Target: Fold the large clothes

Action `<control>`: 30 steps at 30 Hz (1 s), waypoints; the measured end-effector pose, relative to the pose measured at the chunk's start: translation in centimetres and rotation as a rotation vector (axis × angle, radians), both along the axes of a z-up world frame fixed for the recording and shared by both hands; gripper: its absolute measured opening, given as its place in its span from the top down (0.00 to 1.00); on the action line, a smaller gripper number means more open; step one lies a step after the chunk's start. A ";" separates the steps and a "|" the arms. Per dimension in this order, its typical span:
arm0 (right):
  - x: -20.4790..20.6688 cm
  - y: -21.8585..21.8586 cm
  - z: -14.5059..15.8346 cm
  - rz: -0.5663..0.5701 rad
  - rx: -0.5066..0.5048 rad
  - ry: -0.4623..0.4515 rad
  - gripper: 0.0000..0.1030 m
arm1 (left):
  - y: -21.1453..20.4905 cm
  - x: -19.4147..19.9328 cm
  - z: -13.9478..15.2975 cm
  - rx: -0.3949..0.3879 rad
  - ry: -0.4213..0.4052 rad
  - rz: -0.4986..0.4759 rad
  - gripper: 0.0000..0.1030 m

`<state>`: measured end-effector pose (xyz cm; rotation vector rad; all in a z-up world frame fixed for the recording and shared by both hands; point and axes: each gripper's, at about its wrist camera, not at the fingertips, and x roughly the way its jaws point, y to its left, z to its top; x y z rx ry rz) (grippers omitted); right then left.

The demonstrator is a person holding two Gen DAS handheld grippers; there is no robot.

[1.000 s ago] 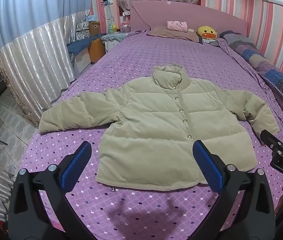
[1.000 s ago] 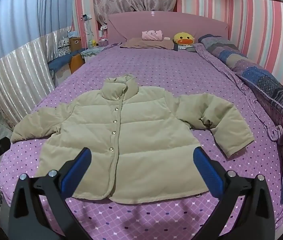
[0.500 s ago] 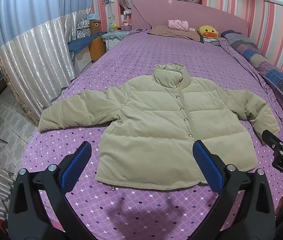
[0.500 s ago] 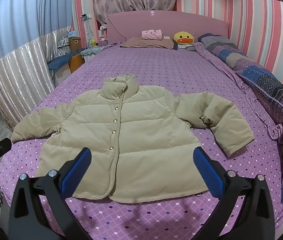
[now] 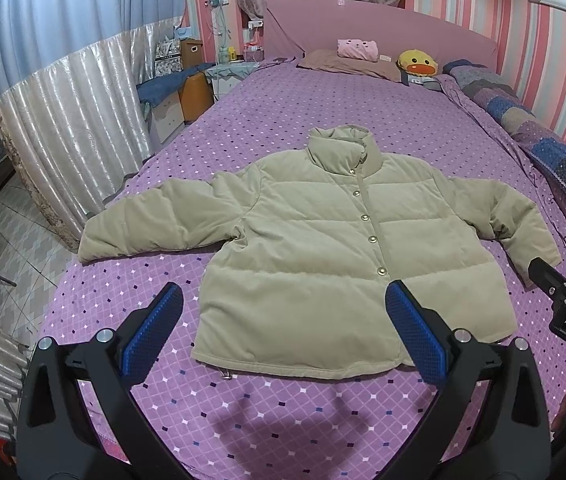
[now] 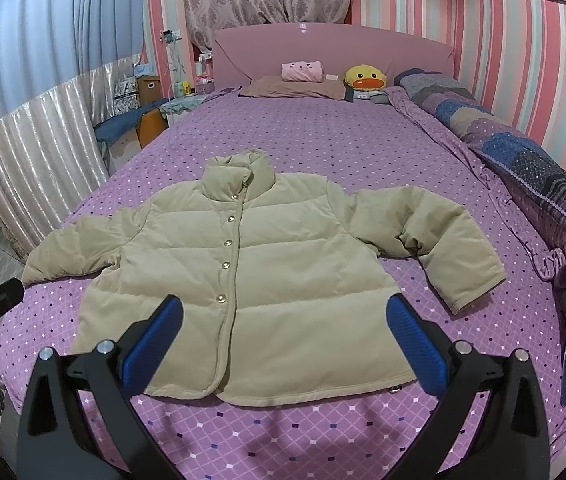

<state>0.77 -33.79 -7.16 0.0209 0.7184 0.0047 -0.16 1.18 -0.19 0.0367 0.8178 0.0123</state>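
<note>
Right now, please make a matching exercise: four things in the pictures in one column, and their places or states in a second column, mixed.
Things:
1. jacket
2. duck plush
3. left gripper
4. patchwork quilt

Places or states:
a. open, holds nothing
b. along the bed's right edge
c. spread flat, buttoned, sleeves out
d. beside the pillows at the headboard

Pairs: 1-c, 2-d, 3-a, 4-b

Jacket (image 5: pixel 323 248): flat on the bed (image 5: pixel 323 92), collar toward the headboard (image 5: pixel 379 24).
Sleeves: spread left and right.
Pillow (image 5: pixel 347 62): behind the jacket, at the headboard.
Quilt (image 6: pixel 523 160): along the right edge.
</note>
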 end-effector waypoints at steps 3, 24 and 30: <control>0.0 0.0 0.0 -0.002 -0.005 -0.004 0.02 | 0.2 0.1 0.0 -0.004 0.001 -0.001 0.03; -0.1 0.0 0.1 -0.001 -0.009 -0.007 0.02 | -0.2 -0.3 -0.1 -0.002 0.002 -0.001 0.03; 0.0 0.0 0.1 -0.001 -0.010 -0.005 0.02 | -0.4 -0.5 -0.2 0.003 0.004 -0.004 0.03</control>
